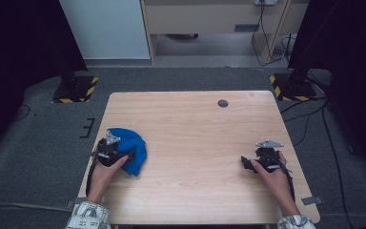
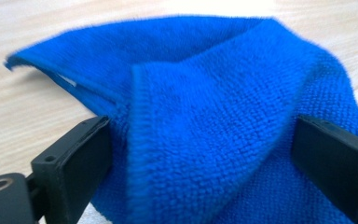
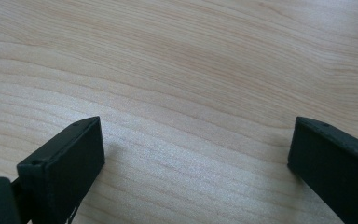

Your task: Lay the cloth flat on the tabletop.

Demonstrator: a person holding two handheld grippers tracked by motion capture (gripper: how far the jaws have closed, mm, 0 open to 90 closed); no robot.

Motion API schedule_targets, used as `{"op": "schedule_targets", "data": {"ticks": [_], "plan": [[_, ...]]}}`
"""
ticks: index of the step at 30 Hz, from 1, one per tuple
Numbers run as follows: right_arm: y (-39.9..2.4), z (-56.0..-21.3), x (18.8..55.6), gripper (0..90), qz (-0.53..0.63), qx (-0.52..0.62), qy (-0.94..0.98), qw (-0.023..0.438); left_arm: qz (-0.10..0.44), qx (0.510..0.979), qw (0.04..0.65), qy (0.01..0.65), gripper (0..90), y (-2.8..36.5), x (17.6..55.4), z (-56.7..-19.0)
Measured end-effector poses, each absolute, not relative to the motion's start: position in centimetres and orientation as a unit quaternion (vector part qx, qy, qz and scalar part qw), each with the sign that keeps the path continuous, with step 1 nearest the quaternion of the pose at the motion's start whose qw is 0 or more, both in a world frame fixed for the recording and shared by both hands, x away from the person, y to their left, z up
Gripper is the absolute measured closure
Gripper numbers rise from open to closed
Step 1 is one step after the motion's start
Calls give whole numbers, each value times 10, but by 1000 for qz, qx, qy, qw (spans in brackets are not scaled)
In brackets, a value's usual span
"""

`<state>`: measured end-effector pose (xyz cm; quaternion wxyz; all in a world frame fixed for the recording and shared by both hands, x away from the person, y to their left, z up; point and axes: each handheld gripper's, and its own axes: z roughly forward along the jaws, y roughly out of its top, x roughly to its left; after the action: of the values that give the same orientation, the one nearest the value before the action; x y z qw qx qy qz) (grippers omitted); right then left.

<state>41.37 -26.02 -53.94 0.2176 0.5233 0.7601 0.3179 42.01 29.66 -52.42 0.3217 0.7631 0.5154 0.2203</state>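
My left fingers (image 2: pixel 70 163) stand wide apart with the blue cloth (image 2: pixel 223 116) bunched between them, its raised fold sitting in the gap but not yet pinched. I hold the left gripper (image 1: pixel 110 151) low at the cloth's near edge, I judge, so the fingers can close on that hemmed ridge rather than on a flat layer. The cloth (image 1: pixel 128 148) lies crumpled at the left side of the bench (image 1: pixel 200 124), near its left edge. My right fingers (image 3: pixel 63 170) are also spread wide, with nothing but bare wood between them. The right gripper (image 1: pixel 263 160) rests well apart from the cloth, at the right side of the bench, probably waiting out of the way until it is needed.
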Motion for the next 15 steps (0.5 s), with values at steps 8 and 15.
{"op": "schedule_targets", "data": {"ticks": [8,15], "plan": [[-260,-539,414,36,318,524,760,218,181,749,346,535,67,302,423,-532],[-260,-539,414,35,317,523,760,219,162,759,363,515,318,298,419,-528]]}}
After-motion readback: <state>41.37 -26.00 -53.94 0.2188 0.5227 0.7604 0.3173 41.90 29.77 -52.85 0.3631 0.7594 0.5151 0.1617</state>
